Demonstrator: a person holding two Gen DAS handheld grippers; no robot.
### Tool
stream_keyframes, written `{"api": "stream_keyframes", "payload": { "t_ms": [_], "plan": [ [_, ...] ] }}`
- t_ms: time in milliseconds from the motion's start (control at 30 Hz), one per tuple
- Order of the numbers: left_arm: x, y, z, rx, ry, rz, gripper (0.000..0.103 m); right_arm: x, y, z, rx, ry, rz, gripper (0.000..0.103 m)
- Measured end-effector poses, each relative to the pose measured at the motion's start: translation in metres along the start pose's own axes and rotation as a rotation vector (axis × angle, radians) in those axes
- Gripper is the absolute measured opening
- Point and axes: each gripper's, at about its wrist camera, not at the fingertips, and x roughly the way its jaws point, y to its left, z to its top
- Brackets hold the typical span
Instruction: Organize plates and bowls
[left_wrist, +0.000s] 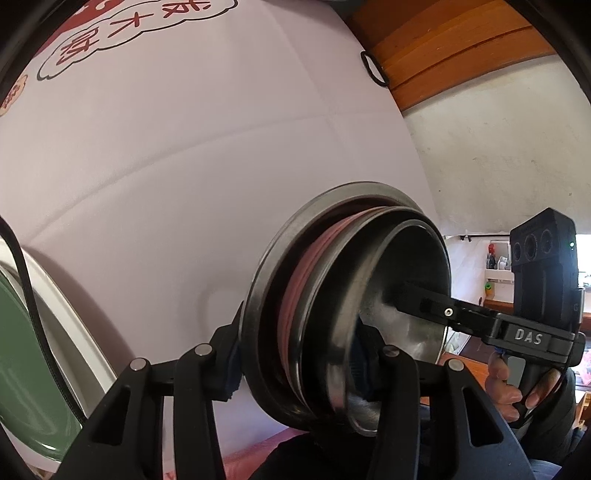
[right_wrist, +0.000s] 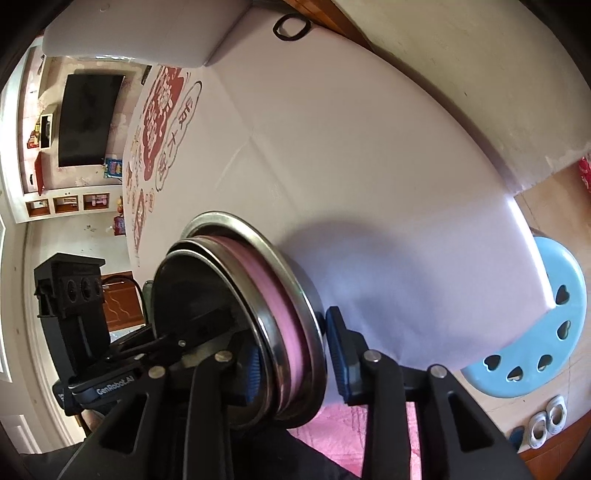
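nested stack (left_wrist: 343, 317) is built: steel plate (right_wrist: 295, 280) at the base, pink dish (right_wrist: 258, 280) in it, steel bowls (left_wrist: 399, 295) on top; it sits near the surface (left_wrist: 184, 166) front edge; left claw (left_wrist: 299, 369) straddles the stack's rim, fingers both sides, can't tell if pads press; right claw (right_wrist: 295, 365) spans the opposite rim, outer pad looks just clear, so jaws apart, not clamped; judgement: stacking mostly done, placing left; green plate (left_wrist: 22, 350) on a white plate at left, outside the stack; open surface beyond the stack; blue stool (right_wrist: 546, 325) past the right corner.
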Motion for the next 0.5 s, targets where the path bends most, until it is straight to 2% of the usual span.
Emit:
{"api": "stream_keyframes", "payload": {
  "t_ms": [233,333,500],
  "plan": [
    [-0.006,0.006,-0.008,-0.016,-0.015,-0.040,0.045,-0.007,0.008,-0.009,-0.022,-0.020,0.000,0.030],
    [-0.013,0.008,-0.011,-0.016,-0.036,-0.046,0.045,-0.010,0.014,-0.015,-0.035,-0.033,0.000,0.030],
    [-0.029,0.019,-0.018,-0.037,-0.080,-0.098,0.045,-0.018,0.027,-0.027,-0.049,-0.066,0.029,0.030]
  ]
}}
